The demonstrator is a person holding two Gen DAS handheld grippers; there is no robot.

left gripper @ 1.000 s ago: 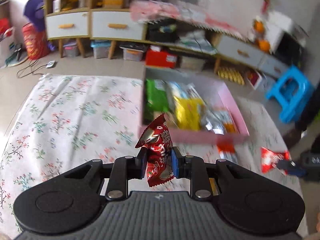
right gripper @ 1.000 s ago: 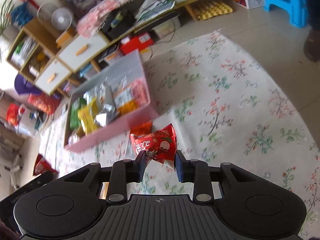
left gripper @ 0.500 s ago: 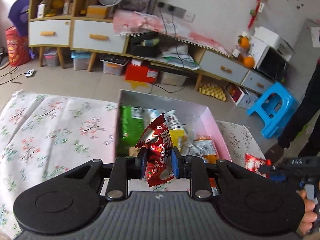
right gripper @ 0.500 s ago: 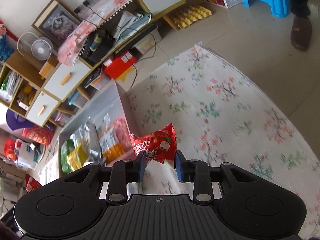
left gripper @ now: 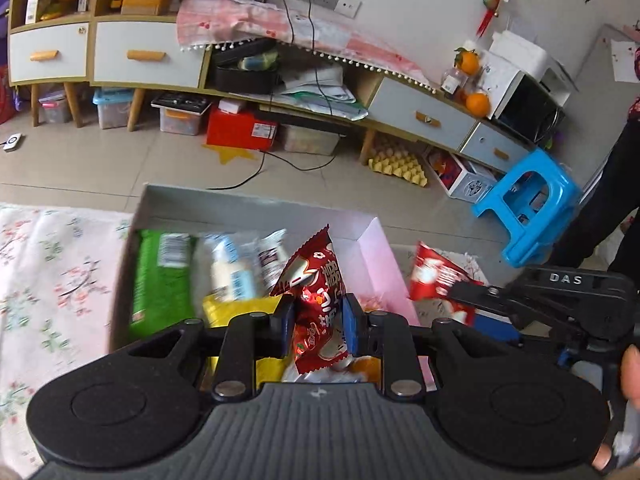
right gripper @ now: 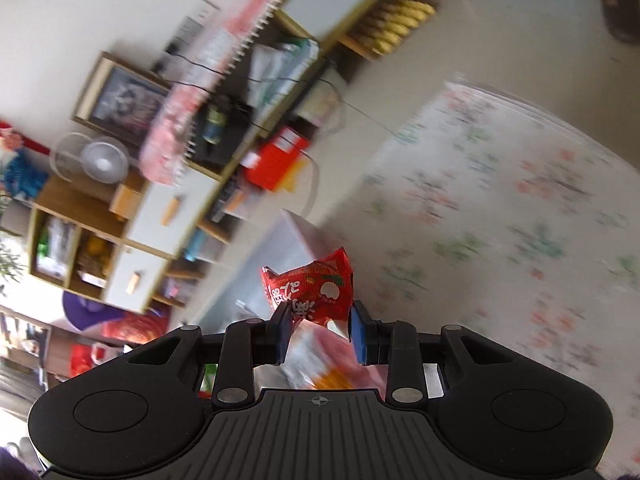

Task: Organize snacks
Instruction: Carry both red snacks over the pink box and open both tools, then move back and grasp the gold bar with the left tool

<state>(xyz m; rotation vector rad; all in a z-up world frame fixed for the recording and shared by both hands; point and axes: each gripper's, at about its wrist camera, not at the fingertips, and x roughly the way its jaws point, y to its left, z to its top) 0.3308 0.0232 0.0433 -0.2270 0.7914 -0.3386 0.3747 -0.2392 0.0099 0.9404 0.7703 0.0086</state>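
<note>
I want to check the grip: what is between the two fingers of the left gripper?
A red snack packet, standing upright and pinched between the left gripper's blue pads, above the pink box. The left wrist view shows it.

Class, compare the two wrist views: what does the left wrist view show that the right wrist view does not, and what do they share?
Only the left view shows the box's contents sharply: a green pack and a yellow pack, plus the blue stool and the right gripper from outside.

Only the right view shows the long floral cloth, blurred.

Both show a red packet pinched between blue pads: the left gripper holds one, the right another. Both show the box.
</note>
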